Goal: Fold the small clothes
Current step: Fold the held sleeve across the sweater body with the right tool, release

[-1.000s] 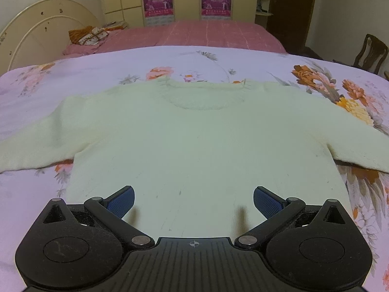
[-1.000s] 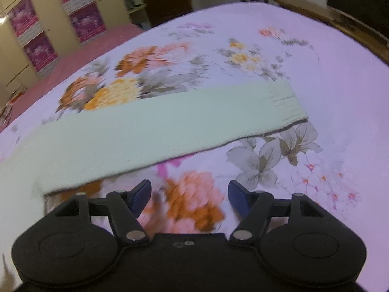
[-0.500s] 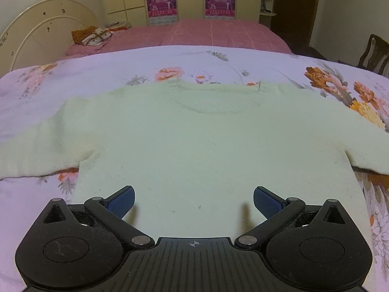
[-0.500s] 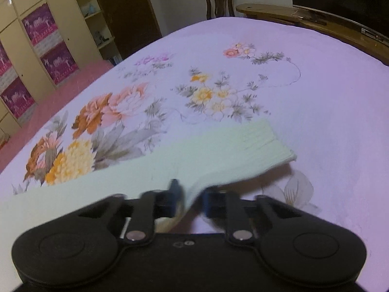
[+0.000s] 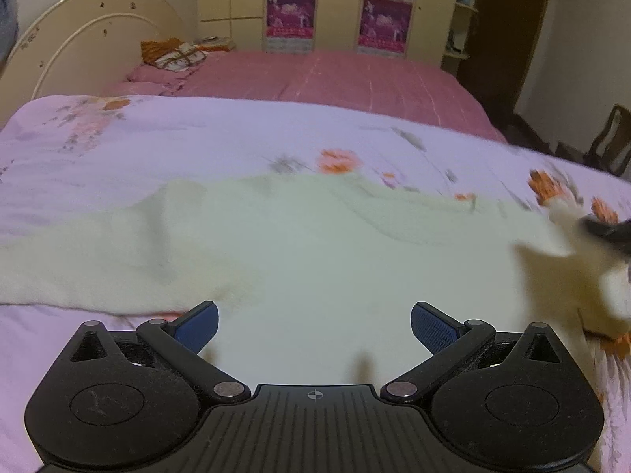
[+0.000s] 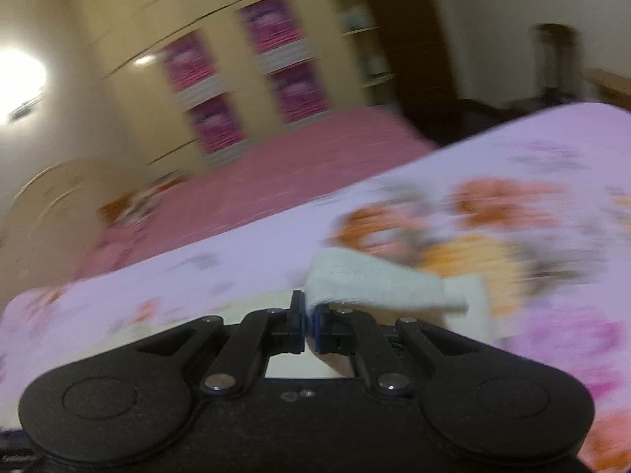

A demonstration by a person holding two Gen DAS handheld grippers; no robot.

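A pale cream knit sweater [image 5: 315,260] lies spread on the floral bedspread [image 5: 197,146], its left sleeve stretched out flat. My left gripper [image 5: 314,325] hovers open over the sweater's lower body, nothing between its blue pads. In the right wrist view my right gripper [image 6: 309,325] is shut on the right sleeve [image 6: 374,280], whose ribbed cuff drapes over to the right of the fingers. In the left wrist view that lifted sleeve [image 5: 568,272] and the dark right gripper [image 5: 609,230] show blurred at the right edge, above the sweater's side.
A second bed with a pink cover [image 5: 315,75] and a pillow [image 5: 177,55] stands beyond the floral one, with a cream headboard [image 5: 90,39] at left. Wardrobes with pink panels [image 5: 335,12] line the far wall. A wooden chair [image 5: 607,142] stands at far right.
My right gripper shut on the sleeve near its cuff, then lifted and swung it leftward toward the sweater's body. My left gripper stayed open and shifted left over the sweater.
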